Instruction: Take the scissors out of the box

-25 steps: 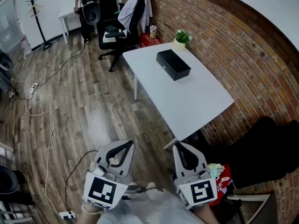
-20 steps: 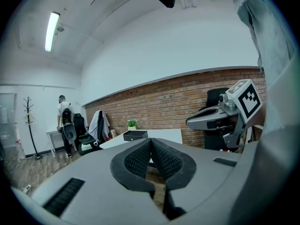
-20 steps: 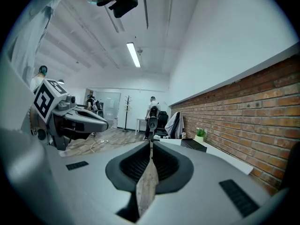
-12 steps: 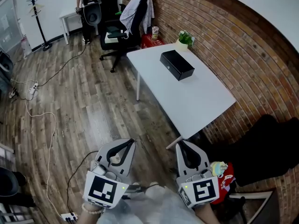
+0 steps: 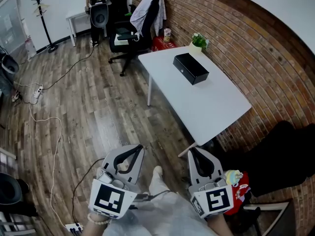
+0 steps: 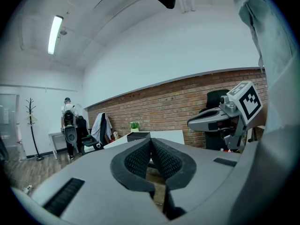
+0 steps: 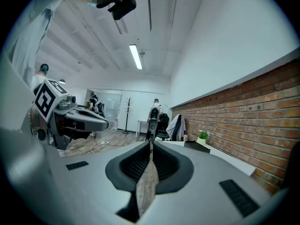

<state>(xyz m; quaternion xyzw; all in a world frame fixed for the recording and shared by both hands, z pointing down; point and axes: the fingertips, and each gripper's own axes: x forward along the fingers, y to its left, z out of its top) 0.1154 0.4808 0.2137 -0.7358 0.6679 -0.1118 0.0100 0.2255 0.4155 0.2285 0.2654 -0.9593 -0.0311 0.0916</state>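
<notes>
Scissors not in sight; we judge them to be inside the black box (image 5: 191, 68), which looks closed and sits toward the far end of the white table (image 5: 211, 107), near a potted plant (image 5: 199, 41). Both grippers hang low, well apart from it — left gripper (image 5: 132, 154) jaws pressed together on nothing, right gripper (image 5: 197, 156) likewise. Risk: prying at the lid one-handed may skid the box across the smooth tabletop.

The box (image 5: 191, 68) lies on the table (image 5: 211, 107), plant (image 5: 199, 40) behind.
</notes>
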